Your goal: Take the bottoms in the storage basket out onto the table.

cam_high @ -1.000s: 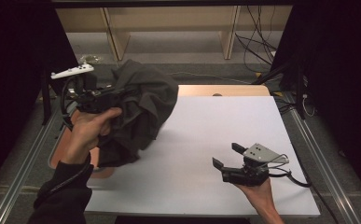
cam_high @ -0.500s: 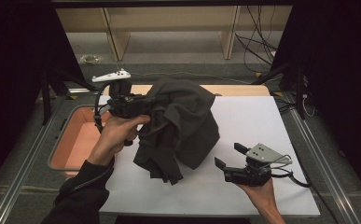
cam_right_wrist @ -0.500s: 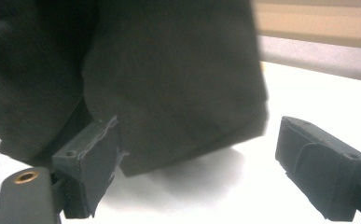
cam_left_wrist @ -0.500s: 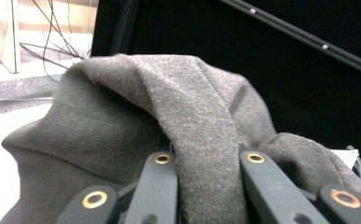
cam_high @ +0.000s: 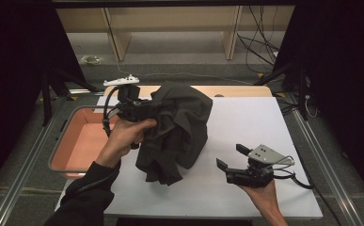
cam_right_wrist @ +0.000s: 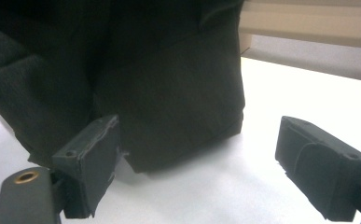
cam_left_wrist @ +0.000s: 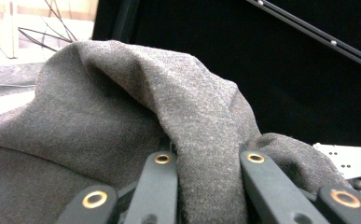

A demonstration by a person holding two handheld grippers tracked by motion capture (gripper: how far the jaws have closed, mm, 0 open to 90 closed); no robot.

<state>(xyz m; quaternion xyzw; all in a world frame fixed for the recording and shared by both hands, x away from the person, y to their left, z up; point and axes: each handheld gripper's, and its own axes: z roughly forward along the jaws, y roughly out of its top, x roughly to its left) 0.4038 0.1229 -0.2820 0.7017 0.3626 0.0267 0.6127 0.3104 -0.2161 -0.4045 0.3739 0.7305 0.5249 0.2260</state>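
In the high view the left gripper [cam_high: 139, 108] is sitting at about ten o'clock on the white table [cam_high: 264, 122], gripped by the person's left hand [cam_high: 125, 136], and its jaws are pinching a bunched fold of the dark grey garment [cam_high: 177, 129]. The left gripper view is showing this closely — a ridge of the grey cloth [cam_left_wrist: 136, 107] is passing between the two black jaws, which are standing near together and pressing on it from both sides. The garment is hanging from that grip in a crumpled heap near the table's centre, slightly toward nine o'clock, with its lower folds draping down onto the white surface at about seven o'clock. Just beyond the table's nine o'clock edge an orange-pink tray [cam_high: 76, 146] is lying, partly hidden by the person's left forearm in its black sleeve [cam_high: 88, 193]. The right gripper [cam_high: 229, 157] is resting at about five o'clock in the person's right hand [cam_high: 262, 195], apart from the cloth, with its jaws spread wide and nothing between them. In the right gripper view those jaws are framing bare white table, and the garment's lower edge [cam_right_wrist: 178, 102] is hanging ahead of them — near the left jaw, though whether it is touching I cannot tell.
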